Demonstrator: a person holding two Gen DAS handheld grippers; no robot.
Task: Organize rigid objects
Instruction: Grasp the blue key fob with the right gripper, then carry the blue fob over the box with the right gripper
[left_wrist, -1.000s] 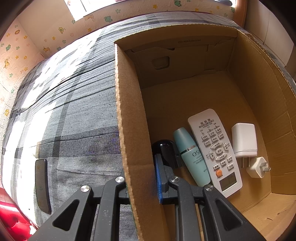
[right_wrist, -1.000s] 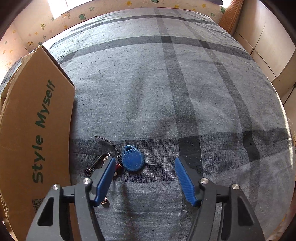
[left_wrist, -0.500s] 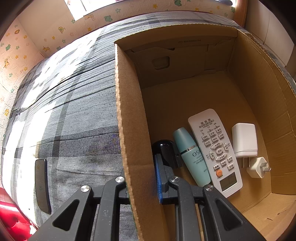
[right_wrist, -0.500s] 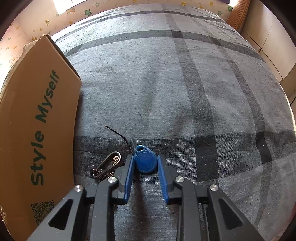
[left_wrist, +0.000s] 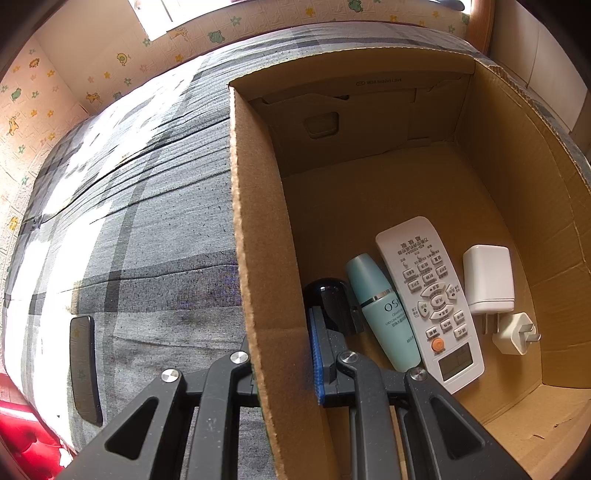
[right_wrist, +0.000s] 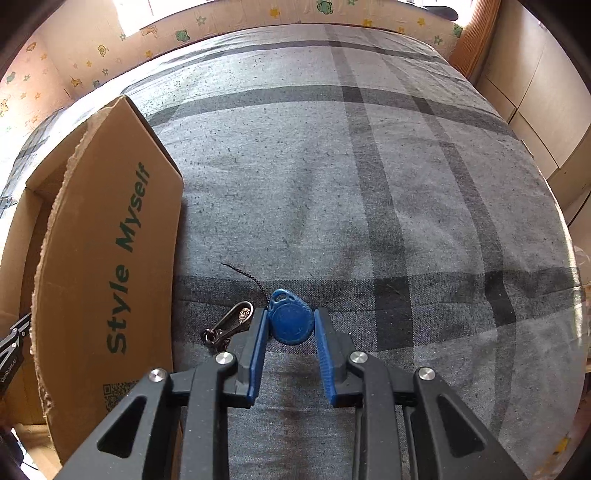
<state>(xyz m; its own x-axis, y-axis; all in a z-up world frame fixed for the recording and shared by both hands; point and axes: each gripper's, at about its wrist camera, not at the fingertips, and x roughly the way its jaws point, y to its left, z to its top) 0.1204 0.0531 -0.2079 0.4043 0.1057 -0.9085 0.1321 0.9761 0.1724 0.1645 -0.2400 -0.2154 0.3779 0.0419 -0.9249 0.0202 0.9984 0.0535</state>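
Two views, left boxed remote (left_wrist: 430, 299), right tool (right_wrist: 289, 325) gripping fob (right_wrist: 290, 321)

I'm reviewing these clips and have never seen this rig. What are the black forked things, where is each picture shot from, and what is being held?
The black forks are handheld grippers, one per hand, each with a camera looking along its jaws. The left view shows the left gripper clamped on the cardboard box wall; inside lie a remote, a teal bottle, a white charger and a plug adapter. The right view shows the right gripper, jaws just closed on a blue key fob over the grey plaid bedcover.
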